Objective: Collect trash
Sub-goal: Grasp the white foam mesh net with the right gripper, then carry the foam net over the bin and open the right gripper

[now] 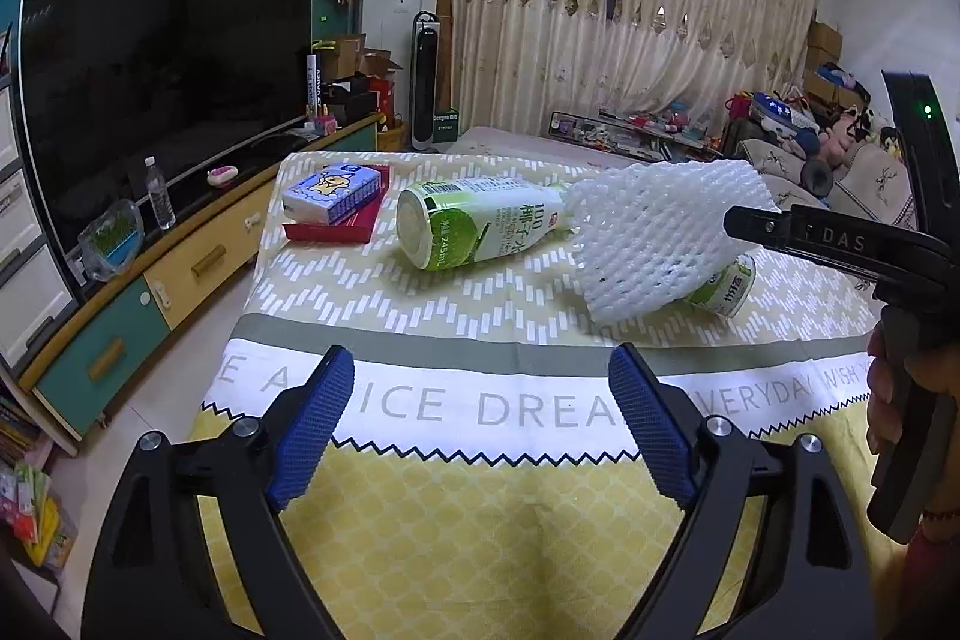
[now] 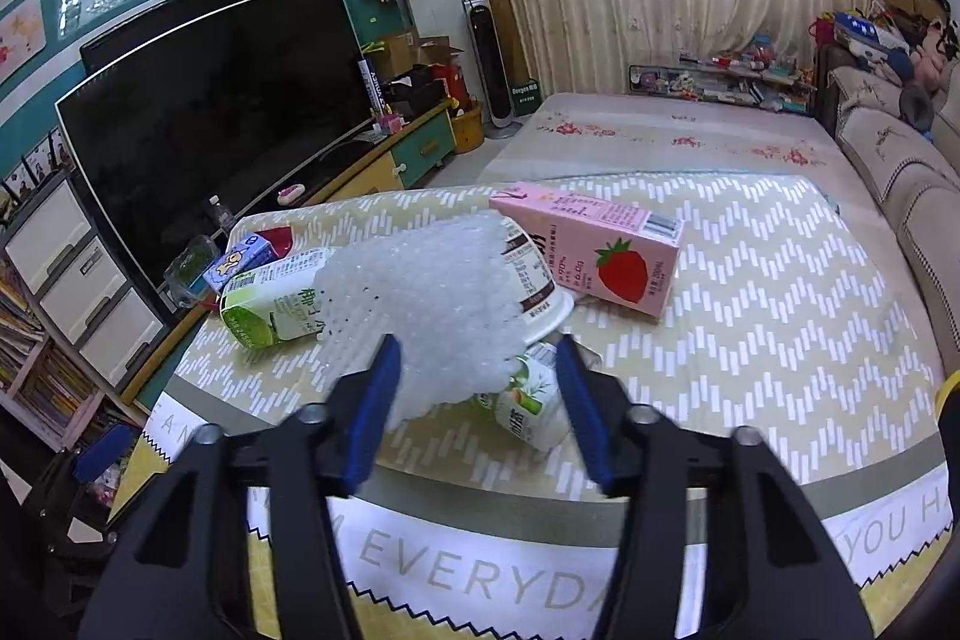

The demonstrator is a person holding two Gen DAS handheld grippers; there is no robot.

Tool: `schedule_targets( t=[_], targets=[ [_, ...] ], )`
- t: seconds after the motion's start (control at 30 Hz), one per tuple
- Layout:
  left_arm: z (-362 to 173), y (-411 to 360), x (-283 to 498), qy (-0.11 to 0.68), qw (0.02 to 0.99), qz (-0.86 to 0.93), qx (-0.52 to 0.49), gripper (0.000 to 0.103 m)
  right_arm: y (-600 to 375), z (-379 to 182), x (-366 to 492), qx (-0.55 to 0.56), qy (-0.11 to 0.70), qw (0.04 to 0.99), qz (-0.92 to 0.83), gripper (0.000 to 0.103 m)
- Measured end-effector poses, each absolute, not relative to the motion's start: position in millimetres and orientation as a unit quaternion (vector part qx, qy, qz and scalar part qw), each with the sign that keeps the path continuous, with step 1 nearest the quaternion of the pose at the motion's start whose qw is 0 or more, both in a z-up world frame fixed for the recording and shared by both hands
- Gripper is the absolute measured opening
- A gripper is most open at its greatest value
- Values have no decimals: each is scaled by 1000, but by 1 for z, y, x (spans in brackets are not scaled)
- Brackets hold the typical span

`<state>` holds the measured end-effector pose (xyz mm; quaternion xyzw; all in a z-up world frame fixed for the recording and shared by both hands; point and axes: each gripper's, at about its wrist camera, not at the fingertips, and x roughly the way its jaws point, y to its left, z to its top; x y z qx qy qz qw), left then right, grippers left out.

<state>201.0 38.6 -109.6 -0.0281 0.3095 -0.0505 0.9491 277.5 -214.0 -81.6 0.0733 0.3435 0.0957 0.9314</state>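
The white foam net is lying across the cartons at centre frame in the right wrist view, directly ahead of the right gripper, whose half-closed fingers are not yet pinching it, while the left gripper is hanging open farther back.

Table carries all the trash. Foam net sits mid-table, draped over a small bottle at its near side and against a paper cup behind it. Coconut-water bottle lies on its side left of the net. Tissue pack rests in a tray at the far-left corner. Milk carton lies far right, behind the cup. TV cabinet stands left of the table, bed behind it, sofa right.
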Motion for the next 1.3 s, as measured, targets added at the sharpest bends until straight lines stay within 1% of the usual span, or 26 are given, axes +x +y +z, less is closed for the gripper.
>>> schedule_targets(
  t=[0.03,0.07,0.13,0.23,0.43,0.73,0.93,1.03,1.3],
  targets=[
    [-109,39,201,309,949,-50,-29,86,-213,-81,277,72,341,932,95,32],
    [-110,38,201,310,949,-48,-30,86,-213,-80,276,70,339,934,93,29],
    [-110,38,202,312,949,-46,-31,86,-212,-79,275,64,336,935,91,21],
    [-111,37,203,314,948,-44,-31,86,-211,-77,272,59,332,938,87,16],
    [-112,35,203,312,949,-43,-26,86,-218,-67,263,62,321,942,80,14],
    [-113,33,203,314,948,-42,-22,86,-253,-42,225,74,288,953,56,13],
    [-112,32,202,311,949,-39,-18,86,-309,-33,188,86,260,962,-10,13],
    [-112,31,202,310,950,-39,-15,86,-355,-32,165,89,250,962,-70,13],
    [-111,29,202,310,950,-33,-10,86,-468,-43,122,107,250,937,-218,13]
  ],
)
